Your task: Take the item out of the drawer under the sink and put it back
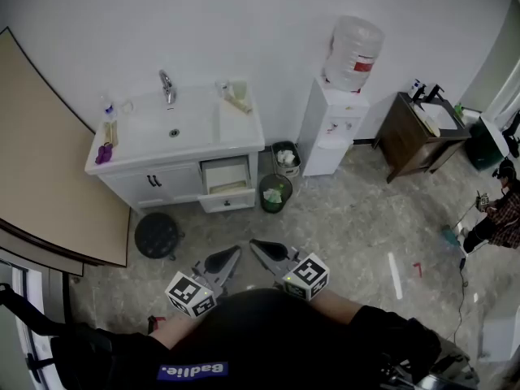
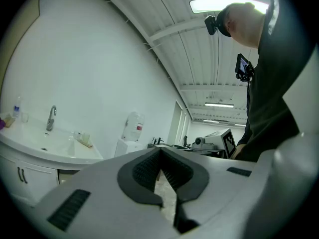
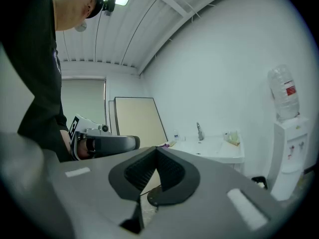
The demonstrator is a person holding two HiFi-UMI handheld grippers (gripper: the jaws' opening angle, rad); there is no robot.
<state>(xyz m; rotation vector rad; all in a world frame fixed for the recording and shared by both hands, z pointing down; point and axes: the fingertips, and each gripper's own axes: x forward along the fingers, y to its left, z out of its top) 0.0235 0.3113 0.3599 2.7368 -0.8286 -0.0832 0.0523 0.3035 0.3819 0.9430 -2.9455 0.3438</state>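
Head view alone looks into the open drawer point(image 1: 226, 175); left gripper point(image 1: 235, 252) and right gripper point(image 1: 254, 244) closed, empty.

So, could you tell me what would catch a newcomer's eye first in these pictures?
Probably the white sink cabinet against the far wall, with one drawer standing open at its right end. A water dispenser stands to its right. Close to the person, the left claw and right claw are both shut and empty.

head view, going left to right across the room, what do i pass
beige board → white sink vanity → water dispenser → dark wood vanity → person at the far right edge
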